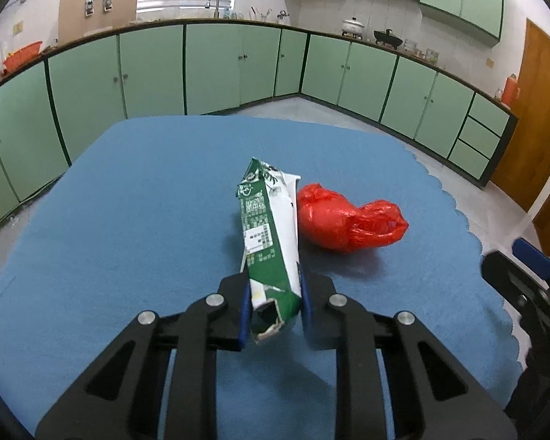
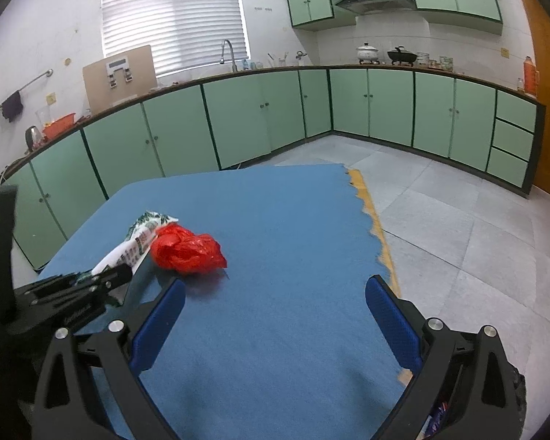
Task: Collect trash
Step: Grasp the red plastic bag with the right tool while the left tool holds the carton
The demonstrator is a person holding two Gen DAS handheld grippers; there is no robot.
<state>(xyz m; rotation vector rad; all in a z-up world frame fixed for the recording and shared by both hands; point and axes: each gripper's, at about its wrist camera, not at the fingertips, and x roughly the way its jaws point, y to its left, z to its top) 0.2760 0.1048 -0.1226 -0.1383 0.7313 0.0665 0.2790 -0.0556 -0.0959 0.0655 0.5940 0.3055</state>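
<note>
The green-and-white carton (image 1: 271, 234) lies on the blue table (image 1: 128, 220), its torn open end toward six o'clock in the left wrist view, its peaked top toward twelve. The left gripper (image 1: 274, 295) has that near end between its fingers (image 1: 244, 308), pads pressed against both sides: it's gripped. At two o'clock from the grip, just beside the carton, sits a crumpled red plastic bag (image 1: 344, 220). In the right wrist view the right gripper (image 2: 275, 315) hovers with fingers spread wide, nothing between them, the bag at ten o'clock.
</note>
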